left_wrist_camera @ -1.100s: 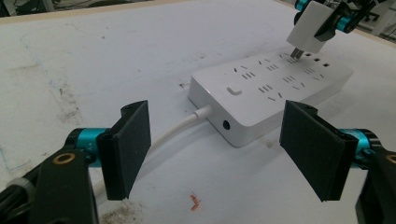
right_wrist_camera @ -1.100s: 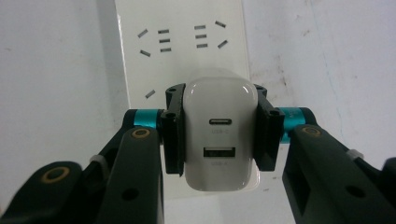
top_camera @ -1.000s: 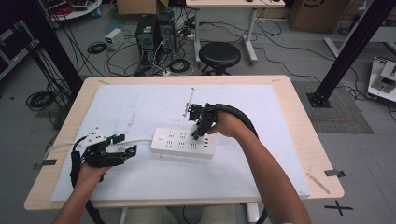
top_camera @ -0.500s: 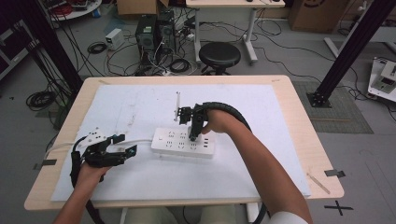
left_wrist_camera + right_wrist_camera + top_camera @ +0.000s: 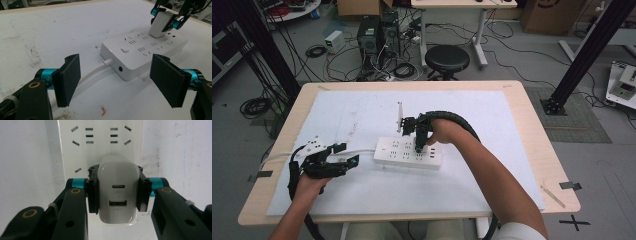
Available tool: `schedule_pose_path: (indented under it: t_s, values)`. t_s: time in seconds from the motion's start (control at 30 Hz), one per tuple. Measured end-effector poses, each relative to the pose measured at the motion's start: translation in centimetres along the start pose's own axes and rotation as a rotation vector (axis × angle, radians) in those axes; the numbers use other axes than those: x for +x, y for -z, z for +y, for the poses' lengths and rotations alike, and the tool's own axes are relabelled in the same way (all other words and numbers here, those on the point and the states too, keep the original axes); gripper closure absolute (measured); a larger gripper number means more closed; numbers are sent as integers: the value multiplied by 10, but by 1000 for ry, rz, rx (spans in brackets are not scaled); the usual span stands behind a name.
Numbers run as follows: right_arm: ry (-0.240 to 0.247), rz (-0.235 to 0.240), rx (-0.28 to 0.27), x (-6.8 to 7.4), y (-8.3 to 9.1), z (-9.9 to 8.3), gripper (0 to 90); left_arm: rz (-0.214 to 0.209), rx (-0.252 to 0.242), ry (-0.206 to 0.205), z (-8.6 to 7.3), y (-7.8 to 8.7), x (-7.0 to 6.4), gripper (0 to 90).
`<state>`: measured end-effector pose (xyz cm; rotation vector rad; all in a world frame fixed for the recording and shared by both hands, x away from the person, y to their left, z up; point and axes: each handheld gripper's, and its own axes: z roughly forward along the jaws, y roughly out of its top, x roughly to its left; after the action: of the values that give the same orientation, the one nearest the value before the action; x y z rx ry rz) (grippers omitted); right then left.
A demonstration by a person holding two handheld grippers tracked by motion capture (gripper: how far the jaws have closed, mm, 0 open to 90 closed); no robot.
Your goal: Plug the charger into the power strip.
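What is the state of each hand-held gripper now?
Left hand-held gripper: open, holding nothing.
Right hand-held gripper: closed on the white USB charger at the power strip.

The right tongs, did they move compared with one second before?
Yes. In the high view the right tongs, shut on the white charger, went toward the left along the power strip, which lies in its same place on the table.

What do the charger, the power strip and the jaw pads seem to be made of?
Charger: probably glossy white plastic; smooth shell with soft reflections, rounded edges.
Power strip: likely white moulded plastic, slightly satin; crisp slot openings.
Pads of the left gripper: matte black, perhaps rubber or foam; no shine, so uncertain.
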<state>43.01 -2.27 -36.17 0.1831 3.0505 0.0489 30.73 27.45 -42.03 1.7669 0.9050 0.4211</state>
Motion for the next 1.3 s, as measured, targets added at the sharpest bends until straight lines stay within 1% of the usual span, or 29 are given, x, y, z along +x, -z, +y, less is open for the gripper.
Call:
schedule_pose_path:
  t_s: [0.07, 0.13, 0.17, 0.27, 0.3, 0.33, 0.43, 0.5, 0.57, 0.6, 0.63, 0.67, 0.73, 0.77, 0.8, 0.83, 0.87, 0.9, 0.93, 1.0, 1.03, 1.17, 1.23, 1.3]
  values:
    - [-2, -1, 28, 0, -2, 5, 640, -3, 3, -3, 1, -2, 0, 249]
    - [-13, 11, 20, -1, -3, 4, 640, -7, 6, -11, 2, -3, -1, 249]
    - [-17, 12, 26, -1, -2, 4, 639, -7, 5, -12, 2, -3, -2, 249]
    - [-10, 15, 15, -2, -3, 3, 637, -10, 4, -15, 5, -2, -2, 249]
    - [-14, 16, 7, -2, -3, 2, 636, -10, -1, -18, 6, -2, -2, 249]
    - [-14, 16, 12, -2, -2, 2, 635, -12, 2, -17, 6, -2, -2, 249]
    - [-19, 12, -13, -1, -3, -1, 633, -12, 5, -18, 6, -2, -2, 249]
    - [-27, 9, -15, 0, -2, -1, 629, -10, 2, -17, 6, 0, -2, 249]
    - [-22, 8, -23, 0, -2, -1, 624, -6, -3, -20, 6, 2, -1, 249]
    - [-34, 19, -38, 1, -2, -3, 550, -5, -3, -16, 6, 3, -1, 249]
    - [-45, 35, -84, 2, 0, -7, 479, 0, -6, -15, 5, 5, 0, 249]
    - [-58, 41, -123, 4, 1, -10, 452, 0, -7, -12, 4, 6, 1, 249]
    - [-97, 16, -169, 6, 3, -17, 349, 2, -5, -8, 4, 6, 1, 249]
    - [-114, 3, -199, 6, 5, -21, 314, 1, -8, -7, 4, 6, 1, 249]
    - [-137, 2, -226, 6, 6, -25, 289, 1, -6, -10, 4, 7, 1, 249]
    - [-137, 2, -226, 6, 6, -25, 289, 1, -6, -10, 4, 7, 1, 249]
    - [-181, 1, -262, 6, 9, -31, 245, -3, -8, -10, 3, 7, 0, 249]
    - [-220, -20, -297, 7, 13, -39, 211, -3, -10, -9, 3, 7, 0, 249]
    - [-232, -15, -308, 7, 15, -42, 211, -4, -9, -11, 3, 7, 0, 249]
    - [-265, -9, -347, 7, 17, -51, 211, -5, -10, -10, 3, 6, -1, 249]
    - [-286, -16, -363, 8, 19, -56, 210, -5, -11, -8, 3, 6, -1, 249]
    - [-342, -34, -406, 12, 24, -72, 211, -10, -12, -11, 4, 6, -3, 249]
    - [-364, -52, -435, 14, 28, -80, 211, -11, -11, -13, 5, 6, -3, 249]
    - [-378, -58, -464, 16, 31, -88, 210, -10, -14, -16, 6, 6, -3, 249]
